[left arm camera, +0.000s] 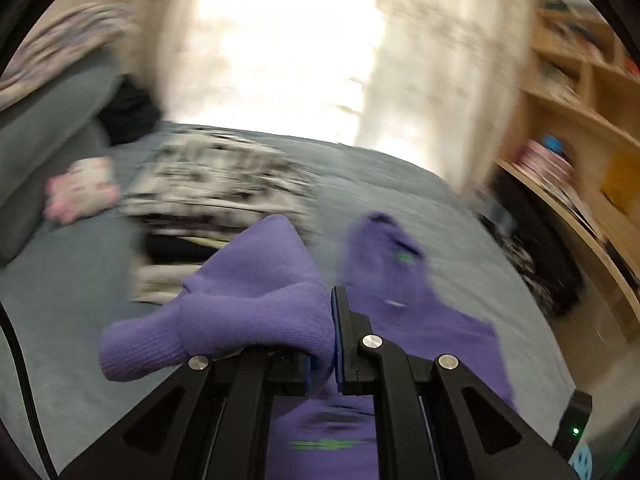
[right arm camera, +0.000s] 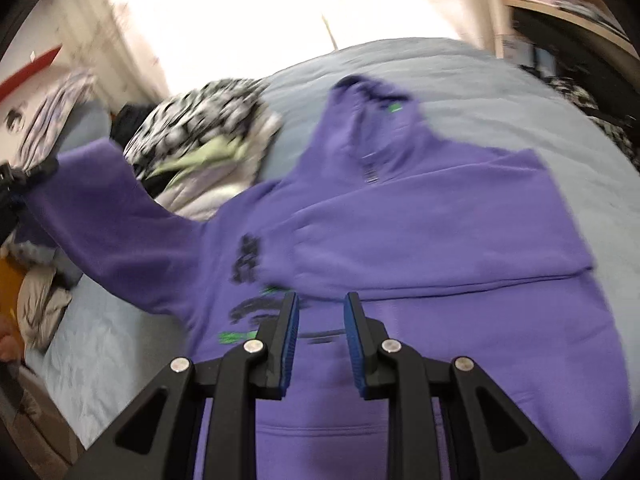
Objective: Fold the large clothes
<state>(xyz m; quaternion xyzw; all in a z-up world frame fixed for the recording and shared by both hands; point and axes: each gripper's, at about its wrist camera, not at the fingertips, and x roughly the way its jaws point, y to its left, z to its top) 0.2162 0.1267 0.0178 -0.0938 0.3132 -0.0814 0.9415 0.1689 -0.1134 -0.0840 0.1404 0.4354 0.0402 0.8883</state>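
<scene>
— Looking along the left hand-held gripper (left arm camera: 335, 312), we see its two fingers pressed together on the ribbed cuff (left arm camera: 224, 312) of a purple hoodie (right arm camera: 400, 240). The cuff bunches out to the left of the blue pads.

— And where does the hoodie lie?

— We find it spread face up on a bed with a grey-blue cover (right arm camera: 500, 92). Its hood (right arm camera: 372, 100) points toward the far side, and its right sleeve (right arm camera: 440, 232) is folded across the chest. In the right wrist view, its left sleeve (right arm camera: 120, 232) rises off the bed toward the left edge of the picture, where the other hand-held gripper holds its end.

— What of the right hand-held gripper (right arm camera: 321, 300)?

— We see its fingers parted by a narrow gap, with nothing between the pads. It hangs above the hoodie's front, just over the dark and green print (right arm camera: 252, 256). Whether the tips touch the cloth we cannot tell; the picture is blurred.

— Anything else on the bed?

— We make out a black-and-white patterned garment (right arm camera: 208, 120) heaped beside the hoodie, with pale cloth under it. A wooden shelf (left arm camera: 580, 128) stands to the right of the bed.
</scene>
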